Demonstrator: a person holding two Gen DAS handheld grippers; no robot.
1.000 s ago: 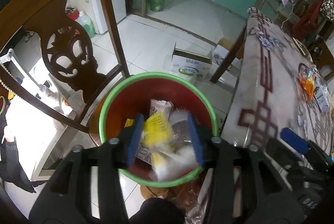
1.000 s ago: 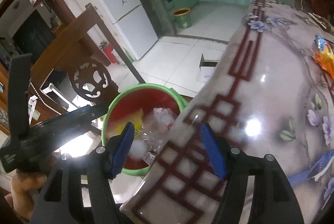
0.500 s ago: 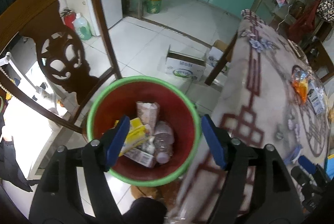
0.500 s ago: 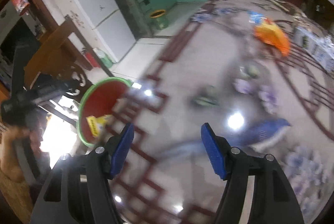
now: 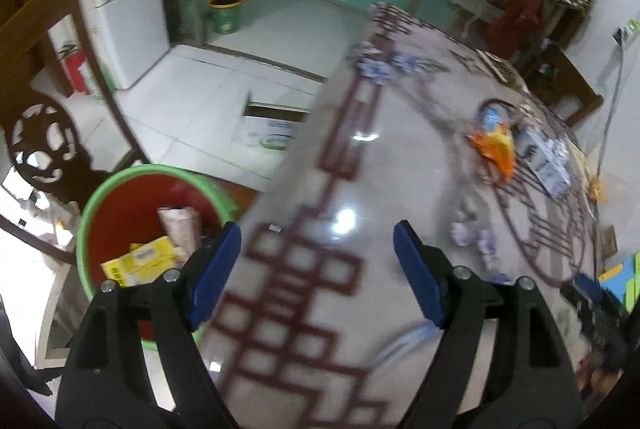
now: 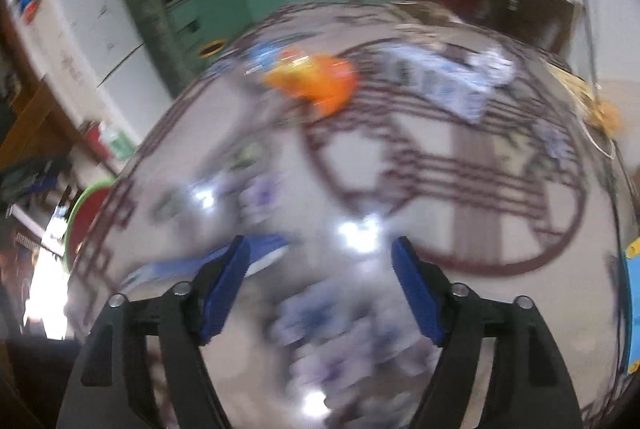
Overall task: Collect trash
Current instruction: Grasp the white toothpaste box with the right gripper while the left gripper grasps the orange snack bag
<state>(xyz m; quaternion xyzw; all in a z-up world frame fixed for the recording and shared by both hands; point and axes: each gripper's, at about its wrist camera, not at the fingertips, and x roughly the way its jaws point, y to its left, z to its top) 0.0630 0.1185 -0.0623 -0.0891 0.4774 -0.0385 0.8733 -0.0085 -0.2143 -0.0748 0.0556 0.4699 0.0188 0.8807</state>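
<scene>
A red bin with a green rim [image 5: 116, 189] stands on the floor beside the table, holding a yellow packet [image 5: 140, 263] and a pink carton [image 5: 178, 229]. The bin edge shows blurred in the right wrist view [image 6: 86, 205]. My left gripper [image 5: 316, 269] is open and empty above the patterned table [image 5: 360, 189] near its edge. My right gripper [image 6: 320, 277] is open and empty over the table. An orange wrapper [image 5: 494, 147] lies on the table; it also shows in the right wrist view [image 6: 316, 81]. White and blue cartons [image 5: 546, 159] lie beside it, also blurred in the right wrist view [image 6: 444, 81].
A dark wooden chair [image 5: 44, 109] stands left of the bin. A cardboard box [image 5: 272, 129] sits on the tiled floor. A small yellow-rimmed green bin [image 5: 226, 13] stands far back by a white fridge [image 5: 120, 1]. The right wrist view is motion-blurred.
My left gripper let go of the yellow and white trash into the bin, opened, and swung right over the table. My right gripper swung right across the table toward the orange wrapper.
</scene>
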